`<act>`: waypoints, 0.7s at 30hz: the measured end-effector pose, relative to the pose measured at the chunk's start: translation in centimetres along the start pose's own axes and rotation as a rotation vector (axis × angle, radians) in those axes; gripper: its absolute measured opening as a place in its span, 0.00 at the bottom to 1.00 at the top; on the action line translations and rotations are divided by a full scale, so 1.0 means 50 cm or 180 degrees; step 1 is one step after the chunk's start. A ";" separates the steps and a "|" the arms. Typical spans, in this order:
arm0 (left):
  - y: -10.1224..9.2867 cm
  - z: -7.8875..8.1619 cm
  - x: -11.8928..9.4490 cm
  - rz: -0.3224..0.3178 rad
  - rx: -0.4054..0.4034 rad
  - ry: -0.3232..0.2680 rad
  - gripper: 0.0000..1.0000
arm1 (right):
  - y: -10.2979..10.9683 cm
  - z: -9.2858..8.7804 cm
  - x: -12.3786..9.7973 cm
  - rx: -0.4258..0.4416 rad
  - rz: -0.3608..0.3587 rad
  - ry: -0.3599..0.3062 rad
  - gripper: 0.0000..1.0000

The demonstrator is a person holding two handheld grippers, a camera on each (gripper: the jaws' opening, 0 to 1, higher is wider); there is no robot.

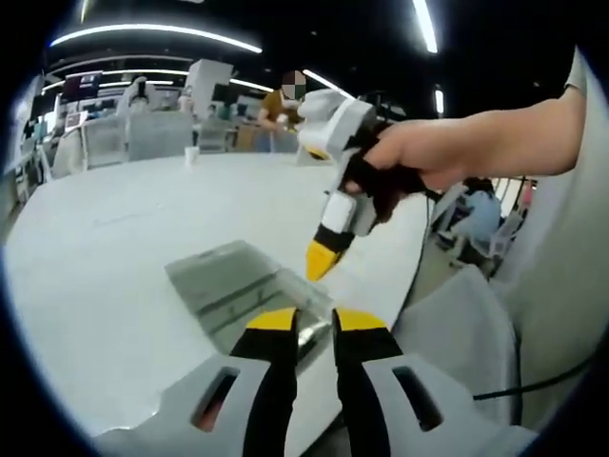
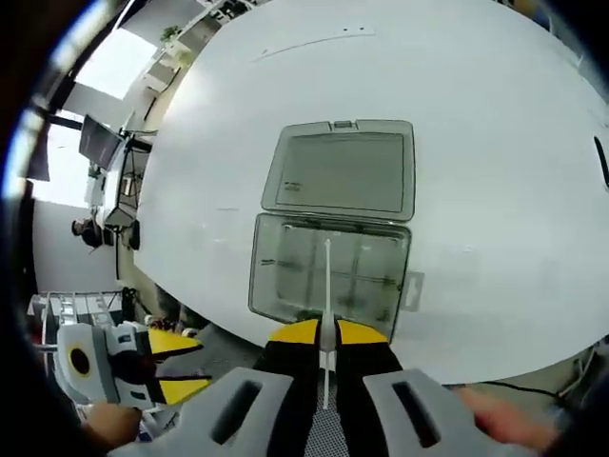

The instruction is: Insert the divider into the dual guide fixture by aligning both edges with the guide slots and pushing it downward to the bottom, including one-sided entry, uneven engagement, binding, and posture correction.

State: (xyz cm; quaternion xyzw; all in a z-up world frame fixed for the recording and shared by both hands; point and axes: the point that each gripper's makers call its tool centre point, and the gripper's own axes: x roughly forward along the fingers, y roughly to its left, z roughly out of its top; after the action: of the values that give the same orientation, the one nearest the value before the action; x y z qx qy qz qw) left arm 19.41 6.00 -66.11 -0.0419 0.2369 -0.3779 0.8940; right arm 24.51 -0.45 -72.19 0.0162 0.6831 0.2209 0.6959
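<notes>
Right hand-held gripper [image 2: 326, 335] pinches the edge-on, barely visible divider [image 2: 327, 286].

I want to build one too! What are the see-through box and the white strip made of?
Box: likely clear, smoky-grey hard plastic; the table shows through its open lid, and it glints.
Divider: thin white strip clamped by the right gripper; probably matte plastic, though I can't be sure.
</notes>
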 end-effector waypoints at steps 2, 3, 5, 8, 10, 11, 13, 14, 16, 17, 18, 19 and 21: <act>0.001 -0.001 0.000 0.0007 0.0004 -0.0001 0.11 | -0.001 0.000 0.002 0.0012 -0.0004 0.0012 0.00; 0.001 -0.001 -0.001 0.0011 0.0012 -0.0001 0.11 | -0.002 0.002 0.003 0.0032 -0.0004 0.0016 0.00; 0.002 -0.004 -0.001 0.0023 0.0036 0.0009 0.11 | -0.007 0.003 0.008 0.0029 -0.0030 0.0040 0.00; 0.004 -0.009 -0.002 0.0038 0.0049 0.0024 0.12 | -0.007 0.000 0.013 0.0051 -0.0035 0.0065 0.00; 0.004 -0.012 -0.004 0.0053 0.0061 0.0036 0.12 | -0.008 0.001 0.015 0.0039 -0.0066 0.0070 0.00; 0.004 -0.013 -0.004 0.0056 0.0068 0.0043 0.12 | -0.008 0.002 0.016 0.0042 -0.0067 0.0064 0.00; 0.005 -0.015 -0.005 0.0070 0.0081 0.0054 0.13 | -0.007 0.001 0.018 0.0020 -0.0093 0.0081 0.00; 0.005 -0.015 -0.005 0.0072 0.0080 0.0054 0.13 | -0.008 0.002 0.018 0.0013 -0.0100 0.0080 0.00; 0.005 -0.016 -0.006 0.0078 0.0079 0.0058 0.13 | -0.008 0.005 0.018 0.0028 -0.0096 0.0075 0.00; 0.006 -0.017 -0.006 0.0087 0.0093 0.0063 0.13 | -0.008 0.007 0.018 0.0031 -0.0095 0.0072 0.00; 0.006 -0.018 -0.006 0.0092 0.0108 0.0073 0.13 | -0.007 0.009 0.019 0.0037 -0.0097 0.0076 0.00; 0.006 -0.019 -0.007 0.0095 0.0114 0.0079 0.13 | -0.007 0.009 0.019 0.0042 -0.0094 0.0080 0.00; 0.008 -0.021 -0.007 0.0122 0.0121 0.0103 0.14 | -0.006 0.009 0.019 0.0049 -0.0103 0.0089 0.00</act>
State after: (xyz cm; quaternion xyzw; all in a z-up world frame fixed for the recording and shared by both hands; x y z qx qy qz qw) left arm 18.99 6.64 -67.03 -0.0143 0.2449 -0.3658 0.8978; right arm 25.00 -0.29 -73.18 0.0074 0.6946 0.2046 0.6897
